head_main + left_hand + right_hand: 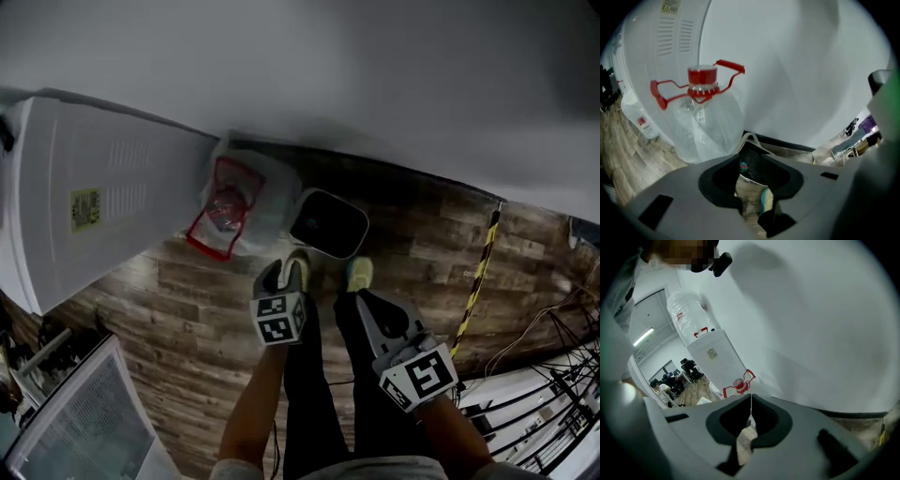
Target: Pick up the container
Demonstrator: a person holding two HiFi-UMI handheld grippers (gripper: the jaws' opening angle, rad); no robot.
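Observation:
A big clear water jug (246, 202) with a red cap and a red carry handle (214, 230) stands on the wood floor against the wall. A dark bin (328, 223) with a pale rim stands at its right. My left gripper (283, 277) hangs over the person's shoes, just in front of the bin, with its jaws apart and nothing between them. In the left gripper view the jug (710, 124) rises beyond the left gripper (751, 183), and the bin (757, 165) shows through the gap. The right gripper (367, 307) is lower right, empty. Its tips (751, 404) meet.
A tall white water dispenser (89, 192) stands left of the jug, with an upturned bottle (688, 315) on top. A yellow-black striped strip (481, 272) and several cables (553, 375) lie at the right. A white appliance (80, 422) is at the lower left.

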